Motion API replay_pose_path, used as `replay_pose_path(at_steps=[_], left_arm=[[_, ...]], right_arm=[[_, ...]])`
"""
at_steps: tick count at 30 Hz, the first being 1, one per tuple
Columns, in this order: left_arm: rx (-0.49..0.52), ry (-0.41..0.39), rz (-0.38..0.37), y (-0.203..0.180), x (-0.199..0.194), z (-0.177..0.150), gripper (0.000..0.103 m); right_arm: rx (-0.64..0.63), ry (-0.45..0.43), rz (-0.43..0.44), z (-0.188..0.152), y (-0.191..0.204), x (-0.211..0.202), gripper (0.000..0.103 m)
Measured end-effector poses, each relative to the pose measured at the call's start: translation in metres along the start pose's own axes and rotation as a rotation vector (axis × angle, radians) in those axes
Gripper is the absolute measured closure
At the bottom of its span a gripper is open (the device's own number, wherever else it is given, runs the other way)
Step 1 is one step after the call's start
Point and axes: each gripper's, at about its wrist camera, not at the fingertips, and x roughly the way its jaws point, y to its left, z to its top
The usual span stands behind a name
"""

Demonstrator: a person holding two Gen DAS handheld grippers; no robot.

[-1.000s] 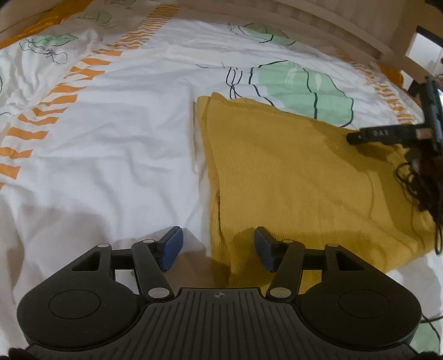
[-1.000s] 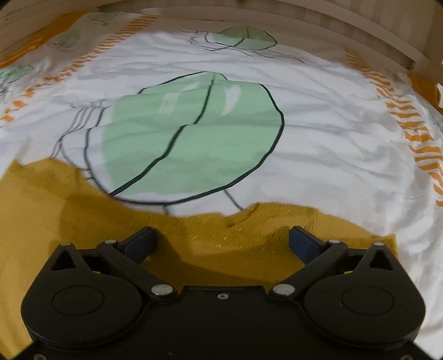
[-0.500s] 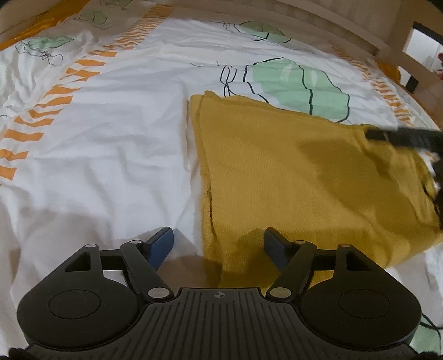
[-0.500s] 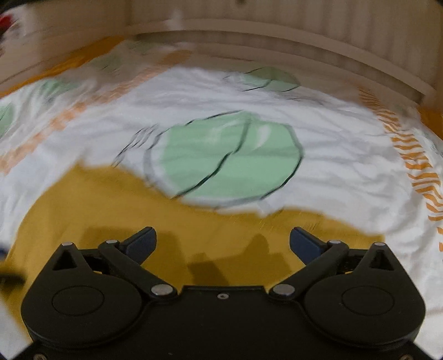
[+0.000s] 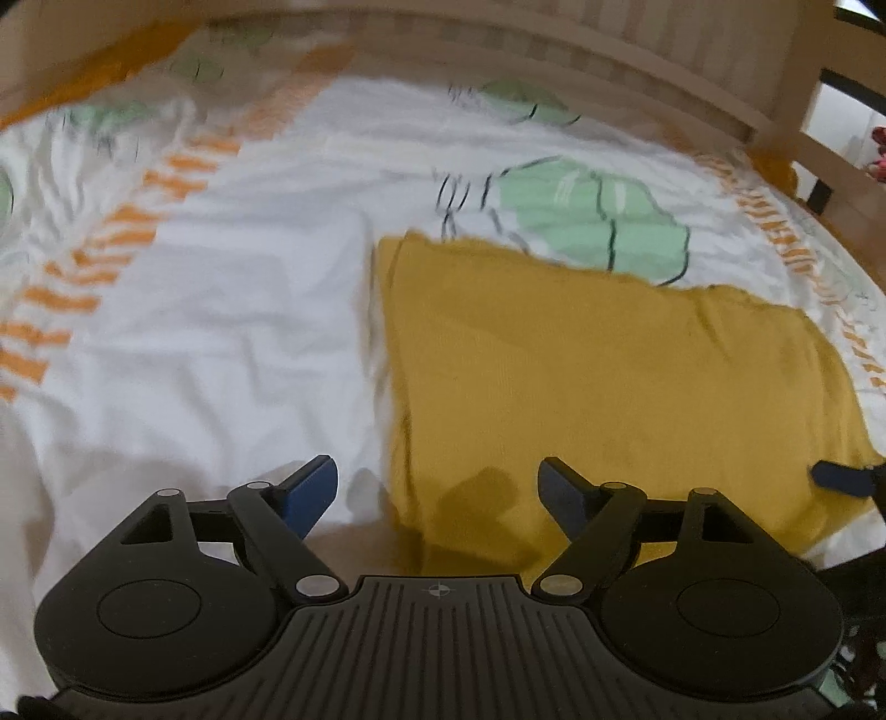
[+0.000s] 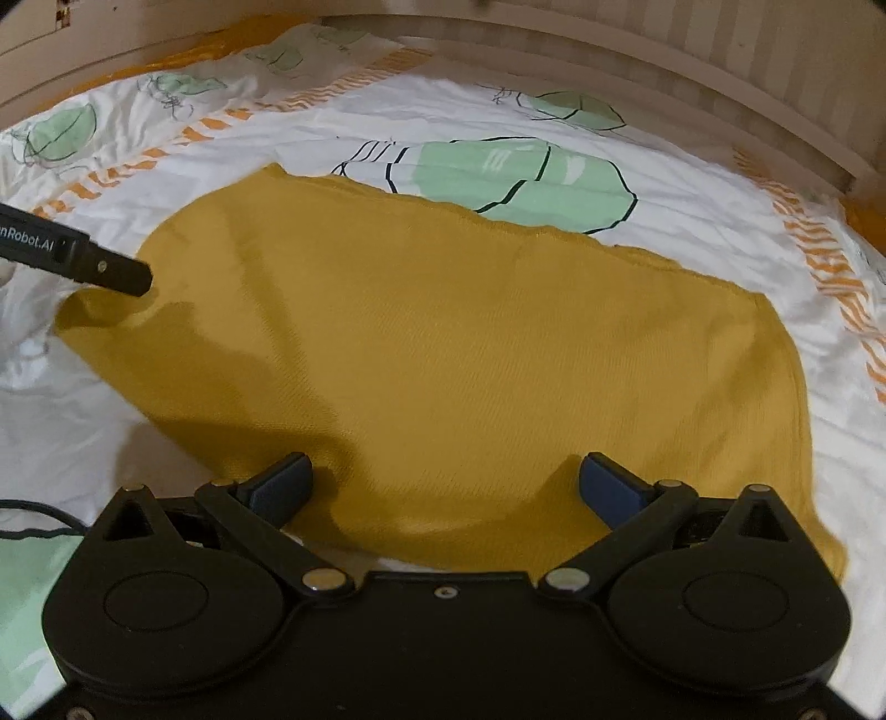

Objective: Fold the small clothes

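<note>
Left wrist view first: the left gripper (image 5: 437, 487) hangs low over the bed with its jaws opening, spread wide, and the near left corner of the mustard-yellow garment (image 5: 598, 399) lies in the gap between them. Neither blue pad presses on the cloth; the left pad sits over bare white bedsheet (image 5: 221, 343) and the right pad over the yellow knit. Garment lies flat and doubled along its left edge, stretching away toward the green leaf print (image 5: 592, 221) on the sheet. Far off, the pale slatted headboard (image 5: 554, 50) runs along the bed's far edge. At the right edge of this view a dark finger of the other tool pokes in over the garment's right side.

Over to the right wrist view: the right gripper (image 6: 446, 487) is spread wide too, nothing pinched, both pads apart above the garment's near edge. The yellow piece fills the middle of the bed here, its far edge overlapping the leaf print. Coming in from the left, one black finger of the left gripper reaches to the garment's left corner. A thin black cable (image 6: 39, 526) trails across the sheet at the near left.
</note>
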Motion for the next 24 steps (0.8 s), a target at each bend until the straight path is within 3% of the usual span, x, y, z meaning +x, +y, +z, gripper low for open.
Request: replay_pose_path(at_steps=[5, 10, 18, 21, 24], left_arm=[[0.076, -0.012, -0.064, -0.023, -0.001, -0.005, 0.024], [0.099, 0.048, -0.031, -0.022, 0.014, -0.017, 0.024], [-0.006, 0.067, -0.007, -0.005, 0.012, -0.018, 0.024], [-0.041, 0.064, 0.002, -0.004, 0.008, -0.017, 0.024], [-0.074, 0.047, 0.011, -0.002, 0.002, -0.011, 0.024]], right_arm=[[0.042, -0.009, 0.017, -0.003, 0.003, -0.002, 0.0], [0.146, -0.022, 0.019, -0.012, -0.021, -0.009, 0.001], [0.353, -0.011, -0.106, -0.039, -0.081, -0.028, 0.001], [0.365, -0.017, -0.123, -0.034, -0.085, -0.036, 0.001], [0.361, -0.078, -0.123, -0.019, -0.083, -0.045, 0.001]])
